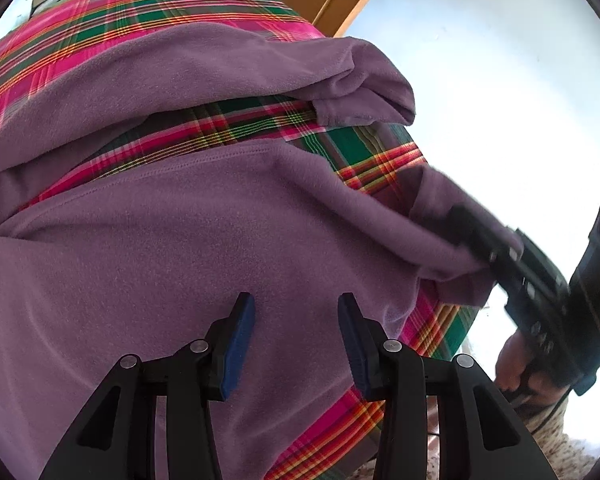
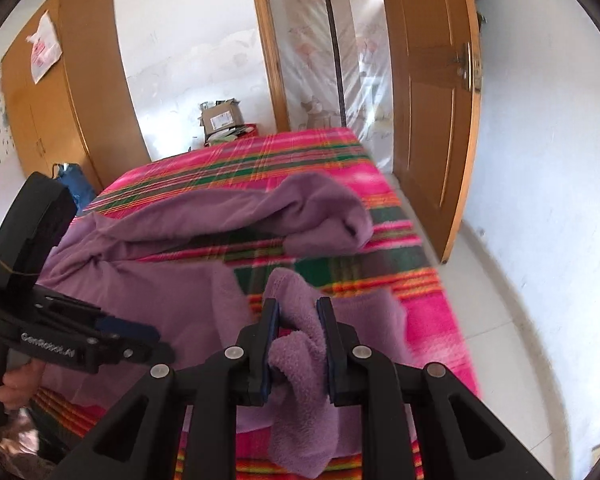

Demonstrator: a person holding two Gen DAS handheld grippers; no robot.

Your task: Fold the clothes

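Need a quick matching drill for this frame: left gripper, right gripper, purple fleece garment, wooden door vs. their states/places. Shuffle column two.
Column 1:
1 left gripper
2 right gripper
3 purple fleece garment
4 wooden door

Column 2:
A spread on the plaid bed cover
B open, nothing between its fingers
C ajar, past the bed
D clamped on a bunched fleece edge

Pairs: 1-B, 2-D, 3-A, 4-C

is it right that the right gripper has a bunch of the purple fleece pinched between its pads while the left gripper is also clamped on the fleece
Not quite. The right gripper does pinch the purple fleece, but the left gripper is not clamped: the left wrist view shows its pads apart above the fleece, nothing between them.
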